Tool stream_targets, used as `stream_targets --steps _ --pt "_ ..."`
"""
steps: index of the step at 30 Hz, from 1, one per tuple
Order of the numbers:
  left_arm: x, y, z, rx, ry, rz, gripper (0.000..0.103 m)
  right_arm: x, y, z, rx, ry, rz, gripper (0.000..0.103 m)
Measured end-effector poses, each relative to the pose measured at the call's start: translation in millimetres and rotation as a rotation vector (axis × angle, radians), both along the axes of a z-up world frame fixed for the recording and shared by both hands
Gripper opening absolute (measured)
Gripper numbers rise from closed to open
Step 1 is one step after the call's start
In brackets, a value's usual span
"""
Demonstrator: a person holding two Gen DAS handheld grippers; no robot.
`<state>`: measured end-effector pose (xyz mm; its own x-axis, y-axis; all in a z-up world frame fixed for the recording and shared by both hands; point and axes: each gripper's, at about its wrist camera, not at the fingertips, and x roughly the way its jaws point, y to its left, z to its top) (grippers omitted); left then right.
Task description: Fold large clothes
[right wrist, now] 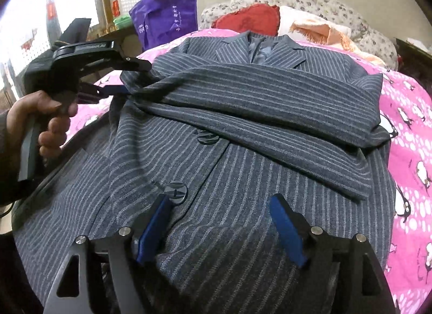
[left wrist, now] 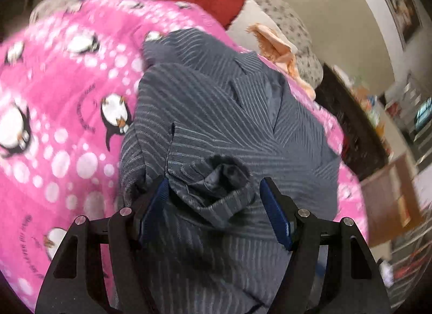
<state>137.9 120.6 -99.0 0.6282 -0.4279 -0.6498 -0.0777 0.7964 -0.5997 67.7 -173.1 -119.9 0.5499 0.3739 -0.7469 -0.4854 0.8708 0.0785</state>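
Claw states first: the right claw [right wrist: 221, 222] hangs wide above the lower front of the jacket, its ribbed blue pads [right wrist: 286, 230] well apart with nothing between them. The left claw [left wrist: 214, 195] is spread too, a crumpled sleeve cuff [left wrist: 224, 179] lying between its pads without either visibly pressing it; from the right wrist view the same claw [right wrist: 121, 79] sits at the sleeve's end, but whether it pinches cloth there I cannot tell.

Largest is the bed, covered by a fleecy pink blanket [right wrist: 405, 130] printed with penguins and white dots. On it lies the grey pinstriped suit jacket [right wrist: 243, 179], front up, collar and notched lapels away from the right camera, woven wool-like cloth with pale stripes. One sleeve [right wrist: 256, 103] is folded across the chest in a long, flat band.

Beyond the collar are a red cushion [right wrist: 251, 18], a fringed peach towel [right wrist: 318, 30] and a floral quilt [right wrist: 351, 17]; a glossy purple bag [right wrist: 164, 17] stands to the left.

Two round dark buttons [right wrist: 207, 137] sit on the front edge, one near the right claw's pad.
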Motion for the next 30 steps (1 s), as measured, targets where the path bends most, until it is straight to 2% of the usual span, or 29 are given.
stream_targets --steps 2,5,6,7,8,9,11,15,16,17,18,20,23,25,27,30 --pt "8 1 -11 -0.04 0.06 0.0 0.07 -3 -2 4 -0.006 -0.005 -0.001 0.075" --pt "11 3 -14 -0.061 0.082 0.023 0.07 -8 -1 4 -0.005 -0.004 -0.001 0.075" --pt "10 3 -12 -0.071 0.086 0.04 0.062 -8 -1 4 -0.004 -0.004 -0.002 0.075" --pt "8 2 -10 -0.071 0.085 0.046 0.045 -8 -1 5 -0.003 -0.004 -0.002 0.075" --pt "6 1 -6 -0.052 0.091 0.045 0.009 -8 -1 5 -0.003 -0.004 -0.002 0.075" --pt "4 -4 2 -0.022 0.085 0.034 0.008 -8 -1 5 -0.003 -0.004 -0.002 0.075" --pt "-1 -10 30 0.008 -0.007 0.022 0.008 -8 -1 5 -0.003 -0.004 -0.002 0.075" --pt "-17 -6 100 0.025 -0.299 -0.006 0.008 -8 -1 5 -0.003 -0.004 -0.002 0.075" --pt "-25 -3 113 0.051 -0.367 -0.004 0.008 -8 -1 5 -0.002 -0.004 -0.002 0.075" --pt "-28 0 118 0.06 -0.398 -0.006 0.008 -8 -1 5 -0.002 -0.004 -0.002 0.075" --pt "-30 4 115 0.065 -0.403 -0.009 0.008 -9 -1 5 -0.003 -0.004 -0.002 0.075" --pt "-27 8 92 0.098 -0.335 -0.014 0.01 -8 -1 5 -0.003 -0.003 -0.001 0.075" --pt "-22 8 26 0.141 -0.119 -0.037 0.01 -8 -1 5 -0.004 -0.003 -0.002 0.075" --pt "-27 8 -2 0.154 -0.022 -0.039 0.01 -8 -1 6 -0.001 0.004 -0.002 0.075" --pt "-40 14 -2 0.146 -0.023 0.004 0.019 -7 -4 10 0.008 0.022 -0.009 0.075" --pt "-53 24 30 0.204 -0.11 0.096 0.019 1 -23 29 0.053 0.049 -0.043 0.075"
